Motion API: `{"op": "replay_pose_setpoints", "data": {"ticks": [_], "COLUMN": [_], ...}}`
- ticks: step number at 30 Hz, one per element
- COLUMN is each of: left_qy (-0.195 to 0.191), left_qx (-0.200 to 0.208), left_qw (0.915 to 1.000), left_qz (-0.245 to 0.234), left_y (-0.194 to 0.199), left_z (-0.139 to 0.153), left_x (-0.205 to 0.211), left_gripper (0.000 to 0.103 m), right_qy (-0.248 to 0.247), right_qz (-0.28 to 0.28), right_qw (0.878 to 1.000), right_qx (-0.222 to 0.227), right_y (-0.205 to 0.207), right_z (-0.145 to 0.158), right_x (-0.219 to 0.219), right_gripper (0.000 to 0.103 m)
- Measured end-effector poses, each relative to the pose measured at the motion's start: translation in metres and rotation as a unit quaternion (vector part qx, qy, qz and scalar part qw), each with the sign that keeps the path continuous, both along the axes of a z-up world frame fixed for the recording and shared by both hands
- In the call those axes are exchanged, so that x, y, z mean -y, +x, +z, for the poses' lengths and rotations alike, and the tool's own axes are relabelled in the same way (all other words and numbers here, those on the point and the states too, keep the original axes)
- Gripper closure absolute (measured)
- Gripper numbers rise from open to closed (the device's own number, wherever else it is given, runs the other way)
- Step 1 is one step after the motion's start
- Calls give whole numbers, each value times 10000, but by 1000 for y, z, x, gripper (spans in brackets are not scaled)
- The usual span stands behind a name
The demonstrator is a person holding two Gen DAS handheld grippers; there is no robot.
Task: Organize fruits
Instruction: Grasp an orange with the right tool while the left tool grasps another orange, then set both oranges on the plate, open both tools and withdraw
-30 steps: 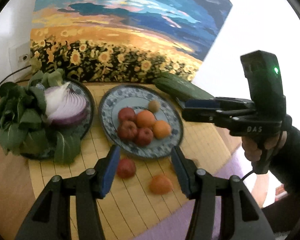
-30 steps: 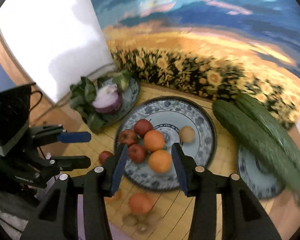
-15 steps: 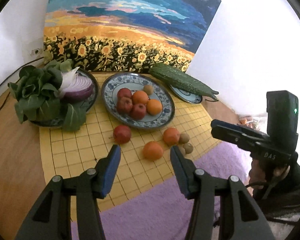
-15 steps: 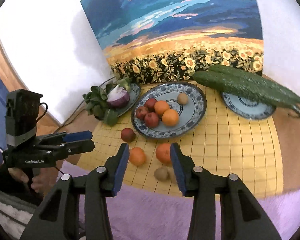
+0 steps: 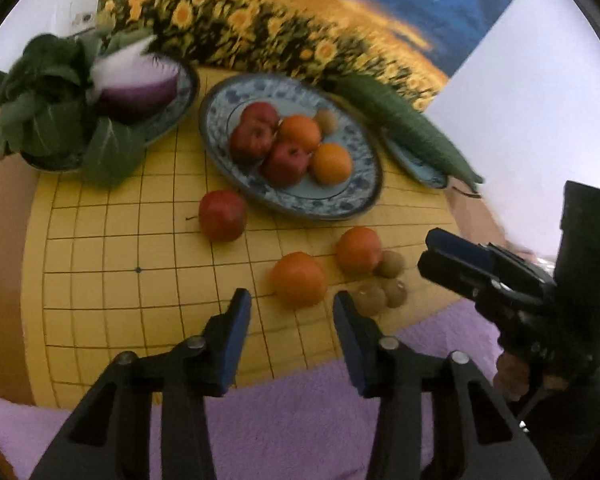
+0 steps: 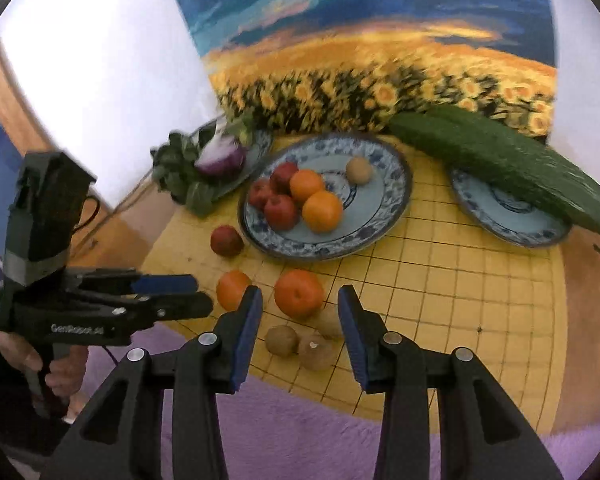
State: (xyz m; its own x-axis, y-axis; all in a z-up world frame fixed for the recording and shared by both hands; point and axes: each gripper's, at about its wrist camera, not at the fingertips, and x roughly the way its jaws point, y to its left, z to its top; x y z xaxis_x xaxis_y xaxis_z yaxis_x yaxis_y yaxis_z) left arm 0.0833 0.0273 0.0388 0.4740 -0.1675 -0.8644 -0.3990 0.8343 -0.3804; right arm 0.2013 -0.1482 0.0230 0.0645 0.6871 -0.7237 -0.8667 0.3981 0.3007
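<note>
Yellow grid board [image 5: 112,280]: lying on a purple cloth [image 5: 284,424], bare squares at left. Fruit plate [image 6: 384,216]: sitting mid-board. Loose oranges [image 5: 299,284] and brown fruits [image 6: 282,340]: crowding the near edge. Left gripper [image 5: 292,308]: jaws narrowing, holding nothing. Right gripper [image 6: 300,308]: jaws narrow, empty.

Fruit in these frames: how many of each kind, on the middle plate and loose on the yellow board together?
Red apples: 4 (3 on the plate, 1 loose)
Oranges: 4 (2 on the plate, 2 loose)
Small brown fruits: 4 (1 on the plate, 3 loose)
Total: 12
</note>
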Motion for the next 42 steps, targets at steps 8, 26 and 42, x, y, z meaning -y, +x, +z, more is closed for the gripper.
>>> {"op": "replay_pose_setpoints", "data": {"ticks": [8,26,42], "left_qy": [169,-138,22], "left_qx": [267,127,1291], "left_qw": [9991,9980,9916], "left_qz": [-288,-601,76], "left_y": [13,18,63], "left_z": [2,-9,11], "left_x": [13,-2,-16], "left_gripper": [78,70,70], "right_qy": [-310,382,330], "right_qz": [434,317,343], "right_qw": [9984,9931,9980], "right_qx": [-190,-1062,-410], "right_y": [11,32,60], "right_z": [-28,-37,-21], "right_x": [-29,-20,-41], "right_gripper": [62,70,70]}}
